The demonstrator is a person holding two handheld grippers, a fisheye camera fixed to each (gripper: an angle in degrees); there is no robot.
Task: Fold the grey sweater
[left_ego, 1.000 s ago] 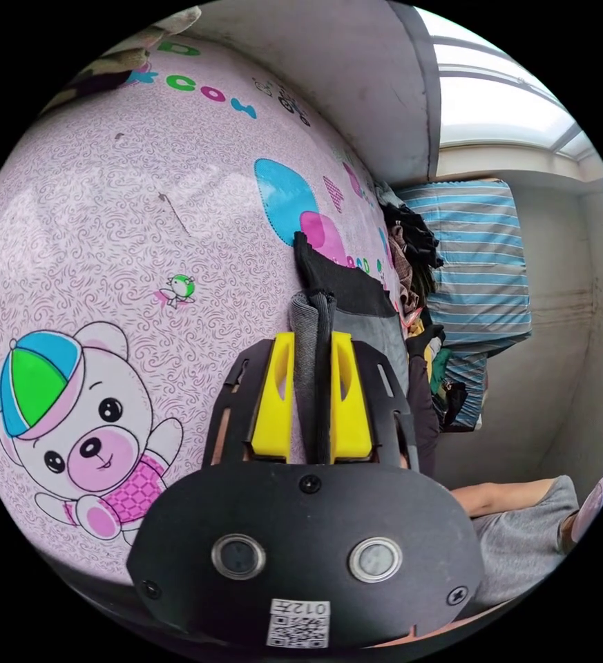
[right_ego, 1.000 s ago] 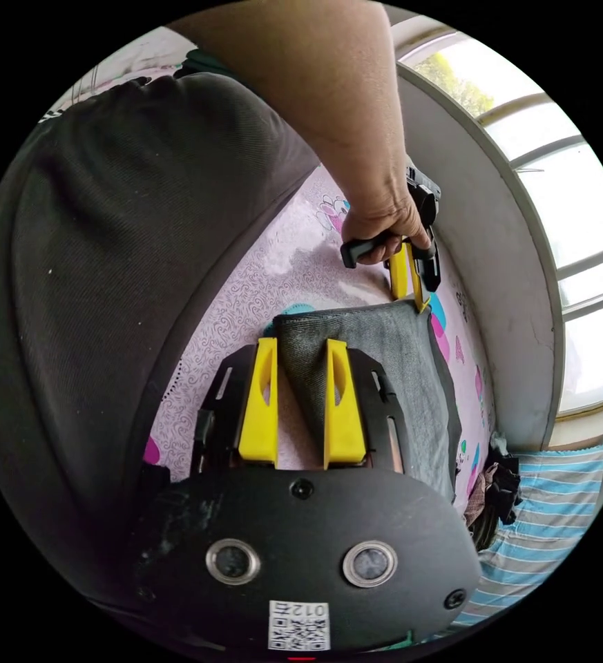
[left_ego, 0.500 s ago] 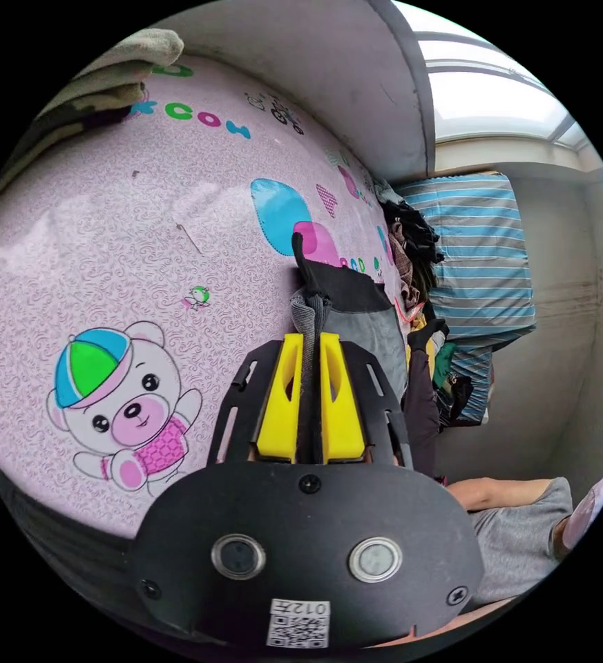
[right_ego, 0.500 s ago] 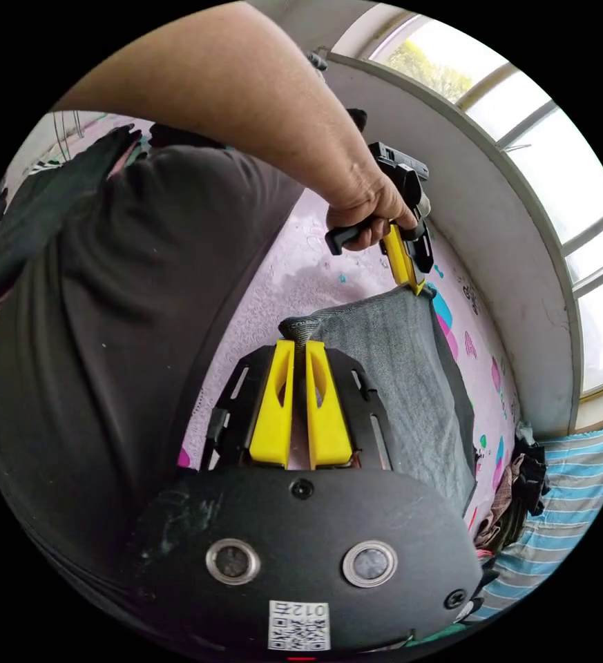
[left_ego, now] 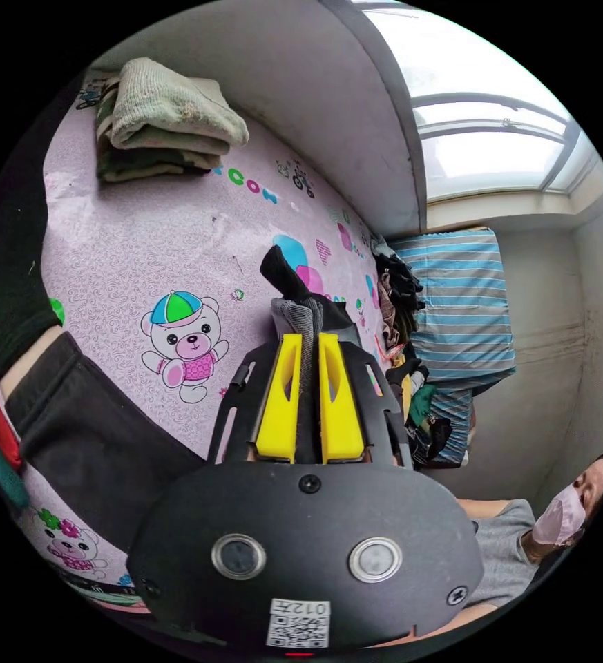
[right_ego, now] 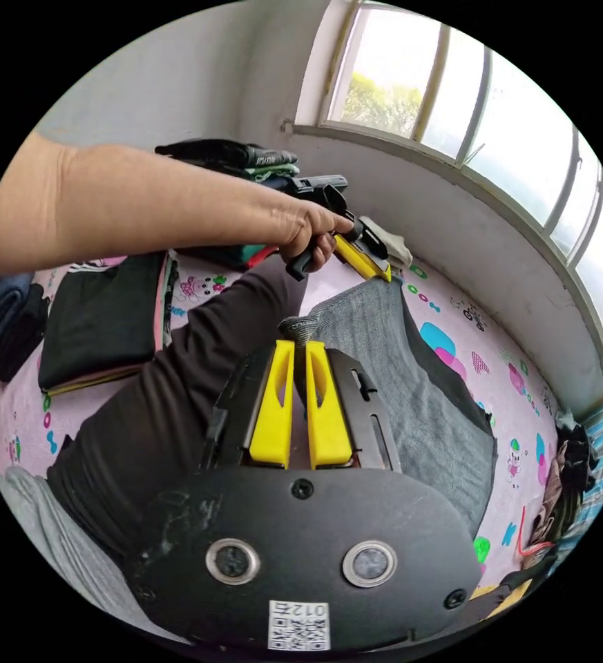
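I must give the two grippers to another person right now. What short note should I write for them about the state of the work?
Left gripper: shut on one corner of the grey sweater.
Right gripper: shut on the other corner of the same edge.
The sweater hangs stretched between them, lifted above the pink bed sheet; its lower part trails toward the sheet.
Done: both corners gripped and raised.
Left: lay it flat on the sheet and make the folds. Folded clothes already sit near the wall.

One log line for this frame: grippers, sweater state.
left gripper: shut on grey sweater | right gripper: shut on grey sweater | sweater: held up over pink sheet
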